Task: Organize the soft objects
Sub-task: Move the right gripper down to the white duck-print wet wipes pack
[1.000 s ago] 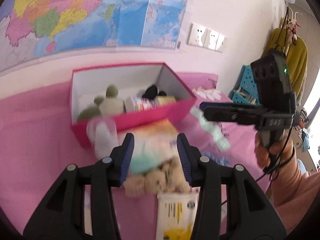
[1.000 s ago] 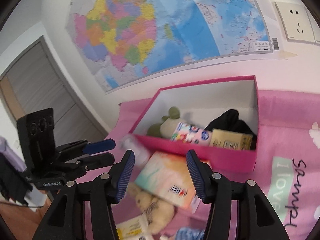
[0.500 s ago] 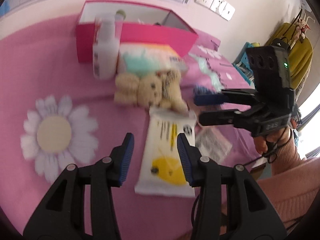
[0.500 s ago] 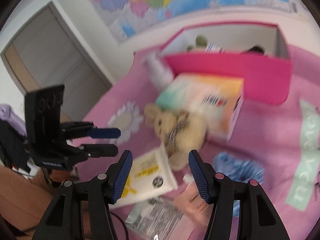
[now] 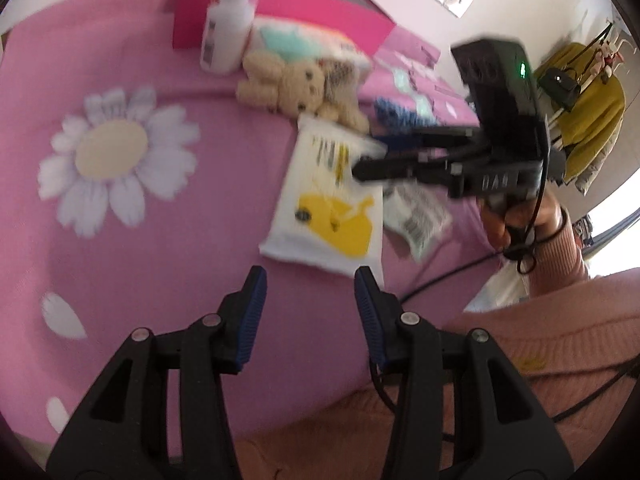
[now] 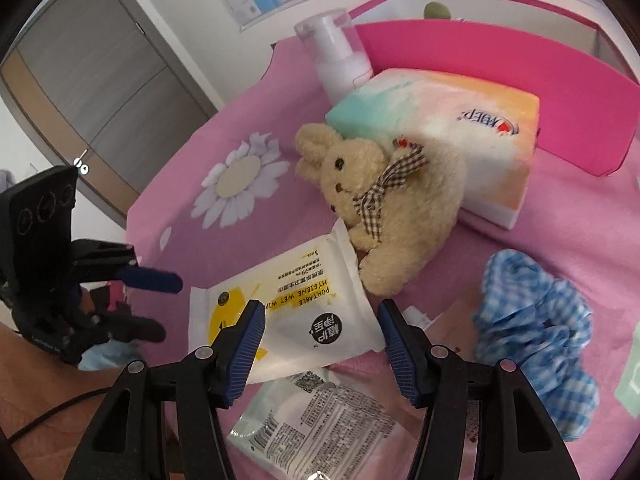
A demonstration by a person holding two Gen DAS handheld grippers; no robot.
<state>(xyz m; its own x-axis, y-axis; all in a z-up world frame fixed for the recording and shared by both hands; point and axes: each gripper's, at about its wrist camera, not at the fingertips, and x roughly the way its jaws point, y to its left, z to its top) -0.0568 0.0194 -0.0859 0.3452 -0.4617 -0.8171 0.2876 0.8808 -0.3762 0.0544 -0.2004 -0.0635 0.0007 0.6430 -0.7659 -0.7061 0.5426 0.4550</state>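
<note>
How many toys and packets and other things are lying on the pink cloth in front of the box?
Plush toys: 1, the bunny
Flat packets: 2, the wet wipes and the clear packet
Tissue packs: 1
Bottles: 1
Scrunchies: 1
Total: 6

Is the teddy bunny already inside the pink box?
No, the teddy bunny lies on the pink cloth outside the pink box, leaning against a tissue pack.

Pink box (image 6: 560, 80) — contents mostly hidden.
</note>
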